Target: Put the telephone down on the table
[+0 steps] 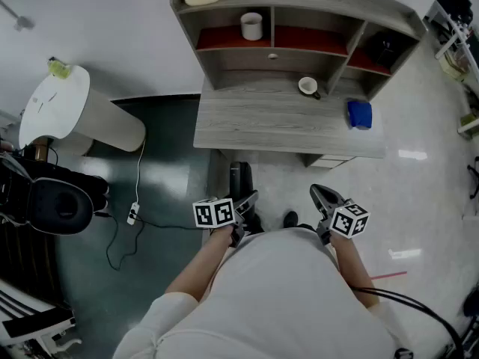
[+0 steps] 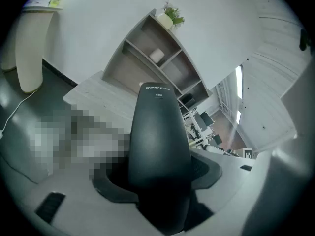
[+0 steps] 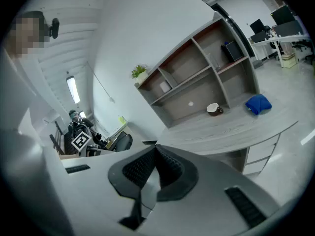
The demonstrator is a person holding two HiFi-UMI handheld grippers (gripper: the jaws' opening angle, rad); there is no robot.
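Small white print near the top end of the black telephone (image 2: 158,146), seen in the left gripper view: reads roughly "CHINOE" on the first line, with a shorter line just below it too small to make out. To the right of the telephone in that view, a marker cube (image 2: 247,154) with a black-and-white square pattern, no letters or numbers. Same patterned squares on the two cubes below the telephone in the head view. Nothing else legible.

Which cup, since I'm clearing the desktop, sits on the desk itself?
The cup with the dark inside, left of the blue cloth; the other white cup stands in the shelf.
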